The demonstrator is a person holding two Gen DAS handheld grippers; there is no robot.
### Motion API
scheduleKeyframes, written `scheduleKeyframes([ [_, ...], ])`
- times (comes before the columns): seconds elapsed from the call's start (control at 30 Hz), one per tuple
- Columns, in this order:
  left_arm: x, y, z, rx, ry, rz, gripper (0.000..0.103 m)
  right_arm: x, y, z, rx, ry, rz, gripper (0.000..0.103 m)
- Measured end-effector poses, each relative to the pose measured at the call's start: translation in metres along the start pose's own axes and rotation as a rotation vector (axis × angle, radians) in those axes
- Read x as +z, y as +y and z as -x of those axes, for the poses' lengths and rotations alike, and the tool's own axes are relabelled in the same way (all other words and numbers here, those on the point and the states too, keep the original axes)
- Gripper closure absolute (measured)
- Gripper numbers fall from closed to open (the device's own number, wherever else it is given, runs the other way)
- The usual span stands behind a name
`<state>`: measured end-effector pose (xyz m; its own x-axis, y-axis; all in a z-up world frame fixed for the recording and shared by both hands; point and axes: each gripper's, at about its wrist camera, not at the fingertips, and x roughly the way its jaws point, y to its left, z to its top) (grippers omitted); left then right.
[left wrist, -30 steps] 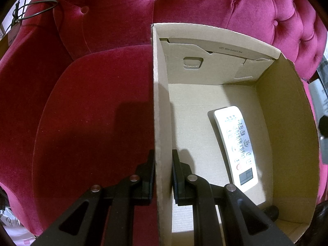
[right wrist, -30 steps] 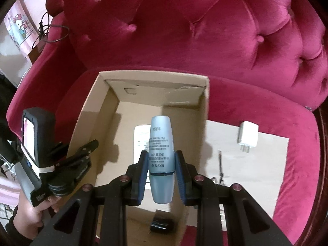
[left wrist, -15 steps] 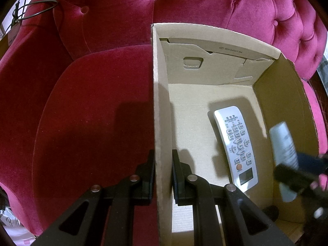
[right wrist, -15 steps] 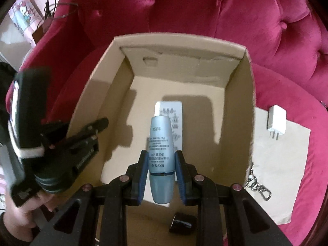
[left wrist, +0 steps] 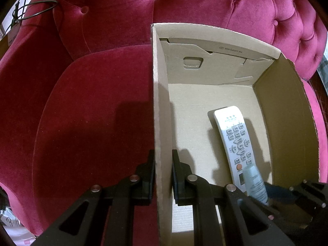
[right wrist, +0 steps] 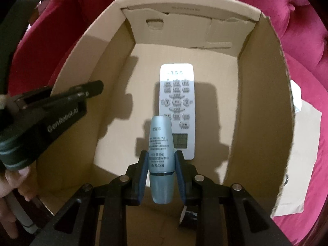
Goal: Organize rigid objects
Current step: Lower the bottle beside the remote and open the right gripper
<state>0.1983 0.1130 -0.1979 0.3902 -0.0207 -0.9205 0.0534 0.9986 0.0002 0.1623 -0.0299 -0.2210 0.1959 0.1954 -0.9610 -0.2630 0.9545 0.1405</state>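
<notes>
An open cardboard box (left wrist: 223, 67) (right wrist: 264, 94) sits on a red velvet sofa. My left gripper (left wrist: 163, 164) is shut on the box's left wall (left wrist: 161, 123); it also shows in the right wrist view (right wrist: 93, 89). My right gripper (right wrist: 161, 160) is shut on a pale blue bottle (right wrist: 161, 155) and holds it inside the box, low over the near end of a white remote (right wrist: 177, 102). In the left wrist view the bottle (left wrist: 255, 184) sits over the remote's (left wrist: 233, 135) near end. A small black object (right wrist: 189, 217) lies on the box floor under my right gripper.
The tufted sofa back (left wrist: 184, 4) rises behind the box. A flat paper sheet (right wrist: 301, 143) lies on the seat right of the box, with a white item (right wrist: 296, 94) partly hidden by the box wall. A cable (left wrist: 34, 12) hangs at far left.
My right gripper has moved forward and down into the box with the bottle, now low over the remote. My left gripper has kept its hold on the box wall.
</notes>
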Motion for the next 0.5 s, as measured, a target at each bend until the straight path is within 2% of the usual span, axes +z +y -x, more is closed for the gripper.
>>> scheduleKeyframes([
  [0.47,0.0008,0.0004,-0.0003,0.0,0.001,0.0,0.088,-0.0027,-0.0007,-0.0077,0.006,0.018,-0.002,0.075],
  [0.5,0.0008,0.0001,-0.0002,0.002,0.0,-0.002,0.088,-0.0026,-0.0004,-0.0073,0.005,0.018,-0.001,0.072],
])
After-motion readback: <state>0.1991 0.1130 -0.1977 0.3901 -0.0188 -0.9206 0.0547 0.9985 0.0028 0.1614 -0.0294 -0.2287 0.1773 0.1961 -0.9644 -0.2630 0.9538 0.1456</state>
